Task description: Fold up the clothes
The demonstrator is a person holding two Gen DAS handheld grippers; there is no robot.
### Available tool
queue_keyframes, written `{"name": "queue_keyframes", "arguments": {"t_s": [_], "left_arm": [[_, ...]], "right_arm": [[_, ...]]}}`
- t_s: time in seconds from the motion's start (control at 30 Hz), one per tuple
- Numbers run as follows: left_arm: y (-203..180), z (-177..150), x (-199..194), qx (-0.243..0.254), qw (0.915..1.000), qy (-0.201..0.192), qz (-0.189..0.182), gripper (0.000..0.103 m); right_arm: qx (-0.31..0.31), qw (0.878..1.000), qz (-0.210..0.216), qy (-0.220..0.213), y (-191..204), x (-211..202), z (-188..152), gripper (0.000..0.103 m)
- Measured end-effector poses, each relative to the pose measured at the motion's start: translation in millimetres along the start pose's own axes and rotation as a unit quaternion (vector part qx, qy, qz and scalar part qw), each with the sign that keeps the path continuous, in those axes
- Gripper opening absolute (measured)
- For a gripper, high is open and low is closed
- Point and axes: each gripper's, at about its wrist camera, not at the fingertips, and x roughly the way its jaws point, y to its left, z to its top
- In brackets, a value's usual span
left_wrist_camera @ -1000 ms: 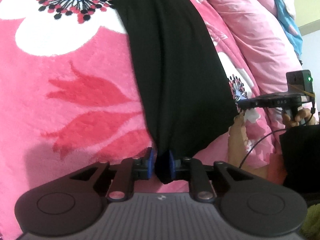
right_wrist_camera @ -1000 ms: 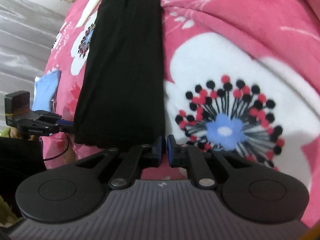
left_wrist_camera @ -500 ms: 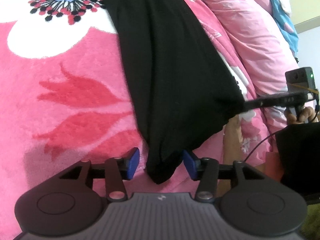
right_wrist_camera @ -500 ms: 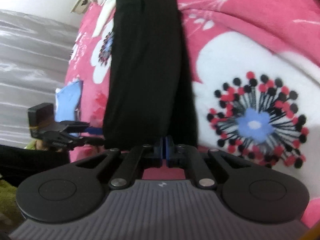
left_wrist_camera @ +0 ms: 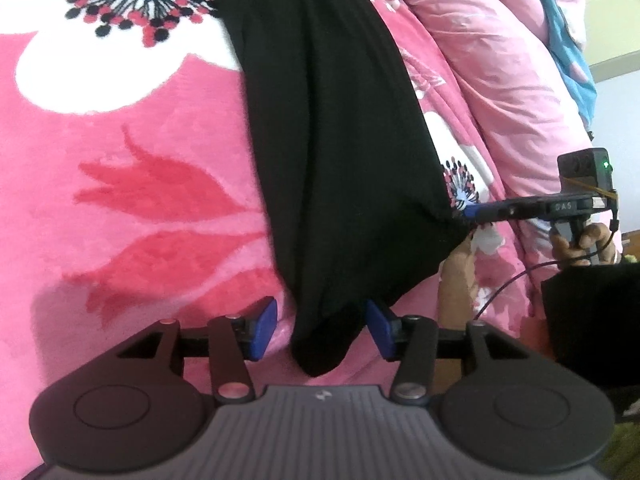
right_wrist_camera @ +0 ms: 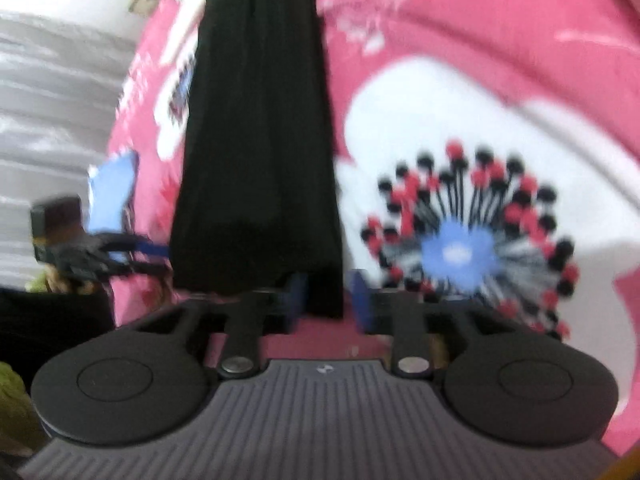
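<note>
Lying lengthwise on the bed's pink flowered blanket (left_wrist_camera: 132, 208), the black garment (left_wrist_camera: 332, 168) forms a long narrow strip, apparently already doubled along its length. Its near end reaches the blanket's front edge, where both tools work.

The left tool (left_wrist_camera: 316, 328) stands released: its blue pads are spread apart, with the strip's near left corner hanging loose between them, gripped by neither. The right tool (right_wrist_camera: 326, 300) also shows its pads parted either side of the other near corner; that view is motion-blurred, but a gap is plain. Seen from the left camera, the right tool's tip meets the cloth's right corner.

Judgement: the near end is being let go or about to be taken; this one moment fits either. Any further fold would call for both tools to clench the two near corners evenly and carry them toward the far end, keeping the edges aligned.
</note>
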Motion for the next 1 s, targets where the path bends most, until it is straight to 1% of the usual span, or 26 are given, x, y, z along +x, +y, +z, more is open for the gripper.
{"name": "queue_keyframes", "arguments": {"t_s": [0.03, 0.1, 0.17, 0.27, 0.3, 0.37, 0.4, 0.47, 0.5, 0.57, 0.6, 0.63, 0.67, 0.7, 0.73, 0.77, 0.8, 0.83, 0.87, 0.9, 0.97, 1.0], "left_arm": [[0, 2, 2, -0.001, 1.0000, 0.000, -0.001, 0.050], [0, 5, 5, -0.004, 1.0000, -0.005, -0.002, 0.049], [-1, 6, 9, -0.008, 0.9999, -0.011, 0.000, 0.049], [2, 4, 12, -0.028, 0.9995, -0.018, -0.002, 0.046], [2, 3, 13, -0.028, 0.9994, -0.018, -0.004, 0.045], [2, -1, 14, -0.028, 0.9995, -0.015, -0.008, 0.042], [4, -2, 15, -0.030, 0.9994, -0.014, -0.012, 0.042], [5, -4, 18, -0.034, 0.9993, -0.012, -0.014, 0.036], [6, -4, 19, -0.033, 0.9993, -0.012, -0.013, 0.034], [6, -4, 20, -0.031, 0.9994, -0.010, -0.007, 0.016], [5, -3, 21, -0.028, 0.9995, -0.009, -0.004, 0.012], [3, -4, 20, -0.023, 0.9997, -0.011, -0.002, 0.008], [0, -5, 18, -0.015, 0.9998, -0.015, -0.001, 0.006], [-3, -4, 14, -0.009, 0.9997, -0.022, 0.000, 0.006], [-7, -2, 10, -0.002, 0.9995, -0.031, 0.001, 0.005], [-7, 3, 2, -0.008, 0.9990, -0.042, -0.011, 0.005], [-8, 13, -10, -0.021, 0.9975, -0.061, -0.030, 0.005], [-12, 28, -25, -0.020, 0.9955, -0.085, -0.038, 0.005], [-19, 47, -46, -0.006, 0.9921, -0.119, -0.039, 0.005], [-29, 72, -72, 0.010, 0.9860, -0.162, -0.040, 0.005], [-52, 123, -134, 0.031, 0.9672, -0.248, -0.048, 0.005], [-67, 147, -171, 0.035, 0.9520, -0.298, -0.060, 0.005]], "right_arm": [[-0.002, 1.000, 0.003, -0.011, -1, -1, 3, 0.046], [-0.007, 0.999, 0.010, -0.032, -2, -4, 9, 0.046], [0.007, 0.999, 0.016, -0.050, -7, 10, 16, 0.046], [0.030, 0.998, 0.037, -0.052, -20, 22, 18, 0.047], [0.027, 0.997, 0.041, -0.055, -20, 22, 16, 0.047], [0.046, 0.996, 0.057, -0.042, -25, 18, 8, 0.047], [0.060, 0.995, 0.073, -0.031, -29, 19, 3, 0.047], [0.070, 0.994, 0.083, -0.009, -29, 24, -6, 0.046], [0.066, 0.994, 0.083, -0.008, -27, 26, -8, 0.046], [0.059, 0.995, 0.082, -0.008, -23, 28, -11, 0.040], [0.056, 0.995, 0.080, -0.004, -20, 29, -10, 0.034], [0.052, 0.996, 0.078, 0.000, -18, 30, -10, 0.020], [0.044, 0.995, 0.083, -0.010, -11, 23, -2, 0.011], [0.036, 0.995, 0.088, -0.021, -4, 16, 6, 0.005], [0.029, 0.995, 0.093, -0.031, 3, 9, 14, 0.005], [0.021, 0.994, 0.098, -0.042, 11, 2, 22, 0.005], [0.013, 0.993, 0.103, -0.052, 18, -4, 29, 0.004], [0.006, 0.992, 0.108, -0.063, 25, -11, 37, 0.004], [-0.002, 0.991, 0.113, -0.073, 32, -18, 45, 0.004], [-0.010, 0.990, 0.117, -0.083, 39, -25, 53, 0.004], [-0.064, 0.976, 0.139, -0.156, 79, -70, 107, 0.004], [-0.087, 0.967, 0.143, -0.192, 103, -96, 136, 0.004]]}}
